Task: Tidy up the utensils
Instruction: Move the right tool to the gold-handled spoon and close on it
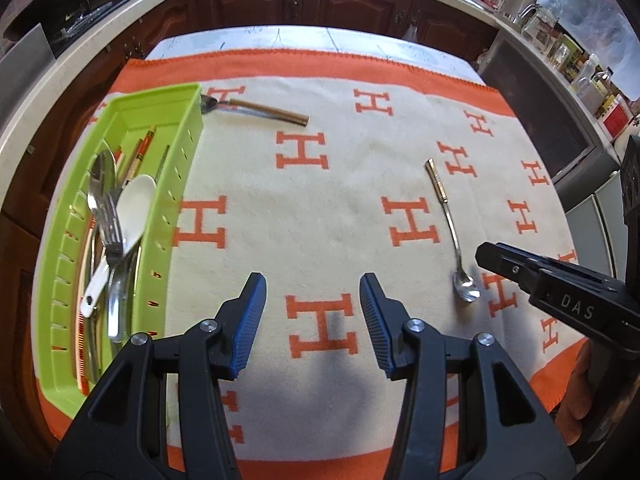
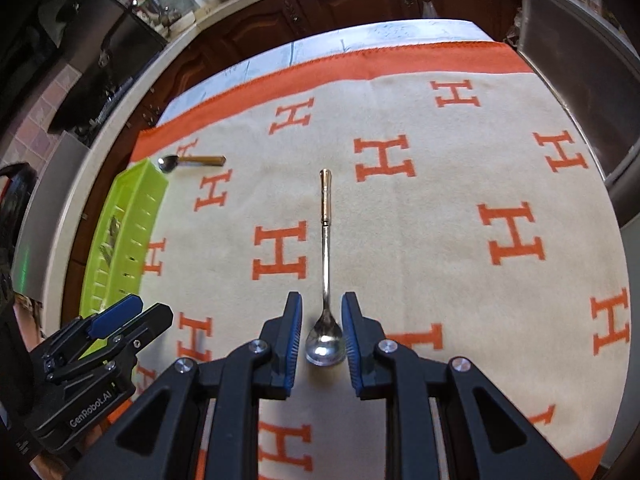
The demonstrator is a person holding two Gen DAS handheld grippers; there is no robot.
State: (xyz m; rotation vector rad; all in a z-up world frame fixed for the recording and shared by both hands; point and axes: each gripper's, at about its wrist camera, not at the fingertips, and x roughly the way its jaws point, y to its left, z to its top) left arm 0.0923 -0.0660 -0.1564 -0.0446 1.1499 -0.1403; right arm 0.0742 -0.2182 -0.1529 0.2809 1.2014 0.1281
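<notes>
Low in the right-wrist frame, the right gripper (image 2: 320, 336) stands released astride the silver spoon's (image 2: 325, 280) bowl, apparently lining up a grasp, while the left gripper (image 1: 312, 320) hangs released and idle beside the green tray (image 1: 160, 216).

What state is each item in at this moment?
Left tool: open, empty, above the cloth.
Right tool: open, straddling the long spoon's bowl.
Long spoon: flat on the cloth, ungrasped.
Brown-handled spoon: on the cloth beside the tray.
Green tray: holding several utensils.

My long silver spoon (image 2: 325, 276) lay flat, bowl toward six o'clock; the brown-handled spoon (image 1: 256, 109) lay at eleven o'clock, touching the part-filled green tray (image 1: 176, 152).
</notes>
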